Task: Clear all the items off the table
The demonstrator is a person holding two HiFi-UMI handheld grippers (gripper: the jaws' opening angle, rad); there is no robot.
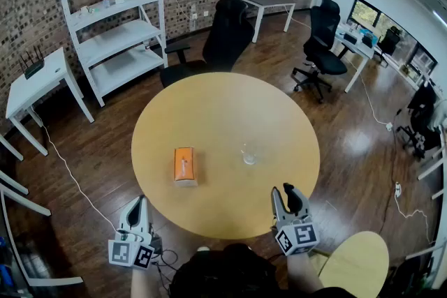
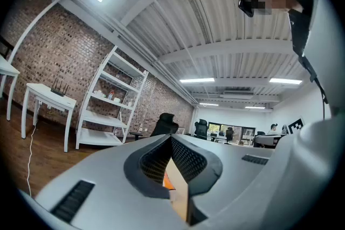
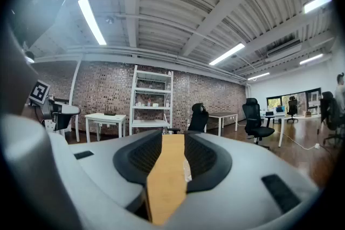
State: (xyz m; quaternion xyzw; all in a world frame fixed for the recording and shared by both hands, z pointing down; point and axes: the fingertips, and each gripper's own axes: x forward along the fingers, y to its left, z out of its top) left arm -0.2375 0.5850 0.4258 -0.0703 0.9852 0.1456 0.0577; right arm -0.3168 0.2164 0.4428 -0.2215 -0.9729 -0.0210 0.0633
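On the round wooden table [image 1: 223,108] lie an orange box [image 1: 184,165] left of centre and a clear glass [image 1: 249,153] right of it. My left gripper [image 1: 139,204] hangs off the table's near-left edge, shut and empty, well short of the box. In the left gripper view its jaws [image 2: 171,140] meet at the tips, and a sliver of the orange box [image 2: 167,181] shows below them. My right gripper [image 1: 286,192] hovers over the near-right edge, in front of the glass. In the right gripper view it stands open [image 3: 173,140], with only table [image 3: 164,180] and a glimpse of the glass [image 3: 187,168] between the jaws.
A black office chair [image 1: 225,38] stands at the table's far side, another [image 1: 320,45] farther right. A white shelf unit [image 1: 115,24] and a small white table [image 1: 35,84] line the brick wall. A small round wooden top [image 1: 356,265] sits at my near right. A cable [image 1: 70,174] runs across the floor.
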